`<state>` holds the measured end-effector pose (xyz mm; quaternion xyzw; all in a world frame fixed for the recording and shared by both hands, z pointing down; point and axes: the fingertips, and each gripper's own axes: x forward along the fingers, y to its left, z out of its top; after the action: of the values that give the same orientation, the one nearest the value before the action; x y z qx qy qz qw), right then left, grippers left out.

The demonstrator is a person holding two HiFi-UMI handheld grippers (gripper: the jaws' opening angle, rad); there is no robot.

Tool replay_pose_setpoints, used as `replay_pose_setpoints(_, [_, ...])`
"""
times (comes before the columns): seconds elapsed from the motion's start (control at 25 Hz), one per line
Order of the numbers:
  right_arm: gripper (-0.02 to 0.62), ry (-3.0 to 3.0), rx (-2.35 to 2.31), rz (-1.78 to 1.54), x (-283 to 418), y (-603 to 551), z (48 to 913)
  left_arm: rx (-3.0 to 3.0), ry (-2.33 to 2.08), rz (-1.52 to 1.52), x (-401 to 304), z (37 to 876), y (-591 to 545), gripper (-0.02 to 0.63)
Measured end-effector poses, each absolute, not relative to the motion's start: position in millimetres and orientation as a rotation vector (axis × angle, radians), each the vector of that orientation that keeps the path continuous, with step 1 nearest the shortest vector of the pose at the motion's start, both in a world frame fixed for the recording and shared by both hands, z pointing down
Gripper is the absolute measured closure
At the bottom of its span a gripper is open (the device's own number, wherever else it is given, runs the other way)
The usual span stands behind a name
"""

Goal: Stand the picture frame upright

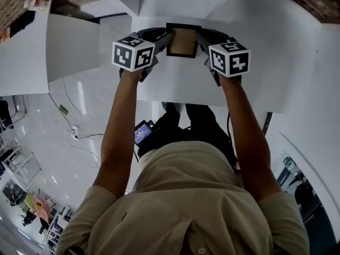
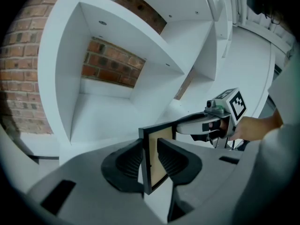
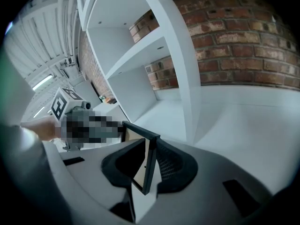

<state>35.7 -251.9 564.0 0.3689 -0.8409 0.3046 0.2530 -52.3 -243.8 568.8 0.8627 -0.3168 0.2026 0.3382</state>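
Observation:
A black picture frame (image 1: 184,41) with a brown board facing me is held over the far part of the white table (image 1: 180,92). My left gripper (image 1: 168,38) clamps its left edge and my right gripper (image 1: 200,38) its right edge. In the left gripper view the frame (image 2: 164,134) stands edge-on between the ribbed pads of the left gripper (image 2: 150,146), with the right gripper (image 2: 211,123) behind it. In the right gripper view the frame (image 3: 140,129) sits between the pads of the right gripper (image 3: 150,146), pressed against the right-hand pad.
White open shelving (image 2: 117,55) with a brick wall (image 2: 112,62) behind it rises just beyond the table. To the table's left a white counter (image 1: 32,52) stands, and cables (image 1: 74,126) lie on the glossy floor.

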Motion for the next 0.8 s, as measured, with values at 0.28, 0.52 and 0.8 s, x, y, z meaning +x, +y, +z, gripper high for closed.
replay_pose_setpoints(0.28, [0.525, -2.324, 1.006, 0.781, 36, -241, 548, 2.286, -0.835, 0.542, -51, 555, -236, 0.523])
replay_pose_setpoints(0.52, [0.525, -2.343, 1.012, 0.750, 41, -226, 540, 2.312, -0.836, 0.557, -47, 548, -224, 0.523])
replay_pose_setpoints(0.8, [0.525, -2.353, 1.015, 0.707, 43, -213, 536, 2.340, -0.843, 0.586, -45, 544, -210, 0.523])
